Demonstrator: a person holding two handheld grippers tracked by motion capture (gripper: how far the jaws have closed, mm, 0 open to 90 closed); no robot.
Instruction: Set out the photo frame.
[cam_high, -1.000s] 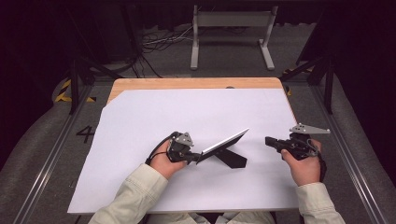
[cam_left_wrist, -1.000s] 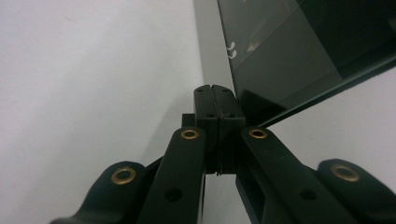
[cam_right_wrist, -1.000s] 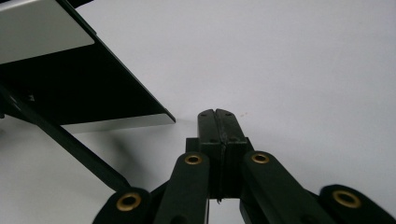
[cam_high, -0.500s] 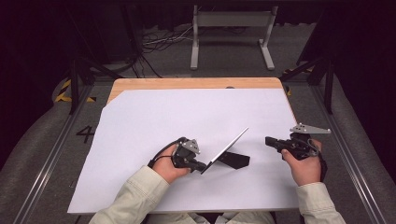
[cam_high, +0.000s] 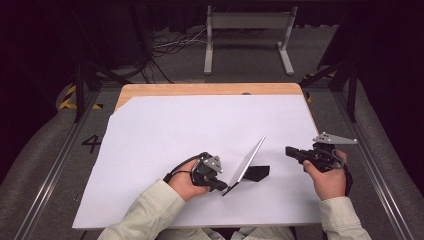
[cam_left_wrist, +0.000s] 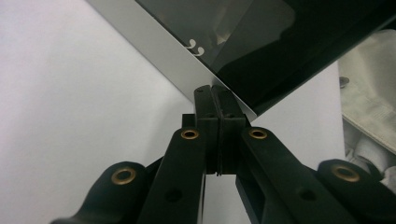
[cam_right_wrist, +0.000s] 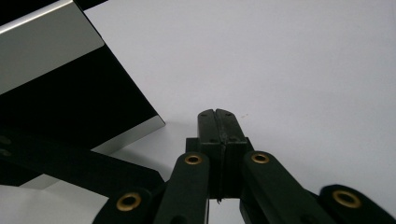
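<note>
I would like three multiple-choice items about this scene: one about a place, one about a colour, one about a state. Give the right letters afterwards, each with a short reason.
1. Which corner of the tilted panel does the left gripper grip?
A. its near, lower corner
B. its far, upper corner
C. no corner; it lies flat

2. What colour is the sheet covering the table?
A. green
B. white
C. black

3. How do the jaws of the right gripper stand?
A. wide open around the panel
B. closed on the sheet
C. closed on nothing

Answers: 1 A, the high view shows the gripper at the panel's low end, near the person. 2 B, the sheet is white in all views. 3 C, the right gripper view shows the jaws pressed together over the bare sheet, apart from the panel.
</note>
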